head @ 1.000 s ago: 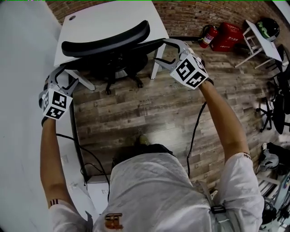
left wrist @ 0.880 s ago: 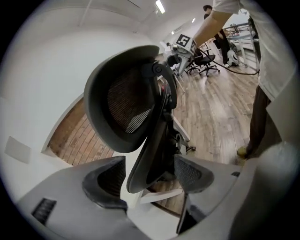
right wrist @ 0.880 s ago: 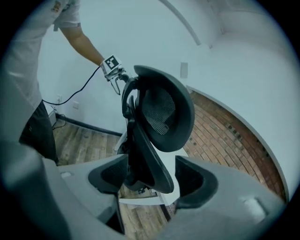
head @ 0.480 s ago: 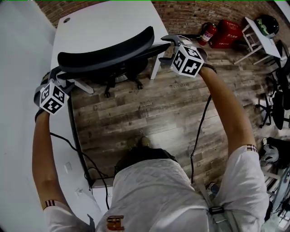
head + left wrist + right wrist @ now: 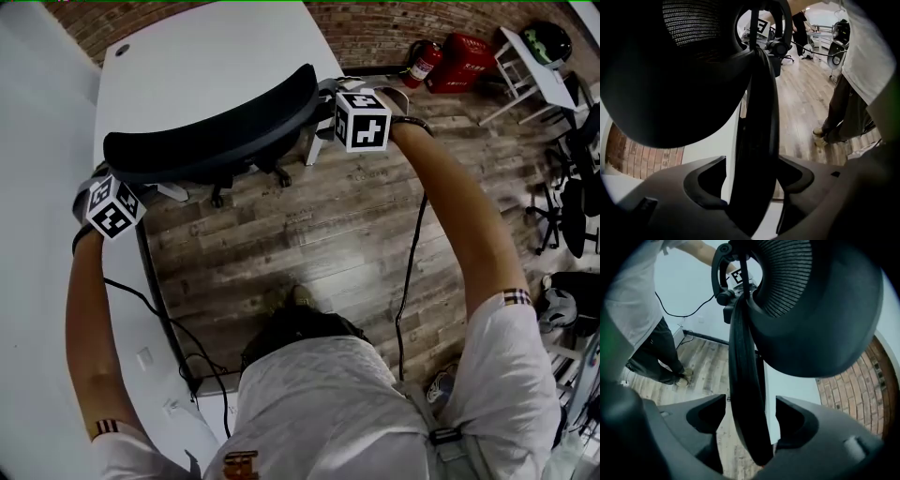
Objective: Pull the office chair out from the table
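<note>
Here, seen from above, the black office chair (image 5: 211,127) stands pushed in at the white tabletop (image 5: 216,52). Its curved backrest faces me and lies across the tabletop's near edge. The backrest hides the seat and most of the base. Only two castors (image 5: 217,199) peep out on the wooden floor (image 5: 309,234).

My left tongs (image 5: 752,168) sit at the backrest's left end and my right tongs (image 5: 751,401) at its right end. From above only their marker cubes (image 5: 363,122) show clearly, with the tips tucked behind the rim.

Each tongs' own view is dark and close. It shows the backrest's rim standing between wide-open jaws with a gap beside it, so nothing is gripped. The left jaws have just eased inward slightly, and the right jaws have just been opening. My shirt hides my lower body.
</note>
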`<state>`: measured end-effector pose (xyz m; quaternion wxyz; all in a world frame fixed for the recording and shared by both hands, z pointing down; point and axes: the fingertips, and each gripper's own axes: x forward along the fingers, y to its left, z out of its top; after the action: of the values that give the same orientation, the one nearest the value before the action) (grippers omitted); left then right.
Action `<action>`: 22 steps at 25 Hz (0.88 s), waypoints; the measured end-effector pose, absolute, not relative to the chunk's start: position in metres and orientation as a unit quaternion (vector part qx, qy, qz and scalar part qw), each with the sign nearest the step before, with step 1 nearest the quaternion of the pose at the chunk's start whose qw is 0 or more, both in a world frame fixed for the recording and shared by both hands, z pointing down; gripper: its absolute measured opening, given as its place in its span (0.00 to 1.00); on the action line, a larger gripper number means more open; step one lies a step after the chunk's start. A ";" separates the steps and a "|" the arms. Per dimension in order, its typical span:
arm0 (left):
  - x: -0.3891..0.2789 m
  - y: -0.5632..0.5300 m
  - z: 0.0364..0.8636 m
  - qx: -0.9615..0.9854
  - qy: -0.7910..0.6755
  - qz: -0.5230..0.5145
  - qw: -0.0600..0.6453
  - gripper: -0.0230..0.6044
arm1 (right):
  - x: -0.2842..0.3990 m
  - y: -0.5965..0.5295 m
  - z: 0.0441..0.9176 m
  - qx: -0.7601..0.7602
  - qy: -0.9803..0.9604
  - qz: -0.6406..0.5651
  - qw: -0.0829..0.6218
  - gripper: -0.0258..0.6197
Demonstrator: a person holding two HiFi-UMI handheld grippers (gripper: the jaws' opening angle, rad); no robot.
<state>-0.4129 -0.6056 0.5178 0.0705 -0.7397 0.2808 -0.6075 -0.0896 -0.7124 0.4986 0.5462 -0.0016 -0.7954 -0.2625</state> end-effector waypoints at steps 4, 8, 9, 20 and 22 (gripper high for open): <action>-0.413 -0.608 0.516 -0.742 0.282 -0.604 0.073 0.38 | -0.099 -0.706 0.501 -0.023 -0.791 -0.273 0.547 0.50; -0.415 -0.603 0.520 -0.737 0.261 -0.618 0.077 0.27 | -0.100 -0.712 0.509 -0.013 -0.779 -0.295 0.553 0.22; -0.417 -0.601 0.522 -0.735 0.258 -0.622 0.078 0.25 | -0.099 -0.713 0.511 -0.011 -0.776 -0.301 0.554 0.21; -0.403 -0.569 0.514 -0.735 0.255 -0.621 0.095 0.20 | -0.092 -0.673 0.509 0.000 -0.774 -0.326 0.543 0.18; -0.400 -0.556 0.514 -0.736 0.254 -0.621 0.095 0.20 | -0.089 -0.659 0.509 0.000 -0.774 -0.328 0.541 0.18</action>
<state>-0.3998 -0.5556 0.5136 0.0948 -0.7356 0.2541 -0.6207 -0.0891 -0.6593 0.5085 0.5413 0.0001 -0.7741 -0.3282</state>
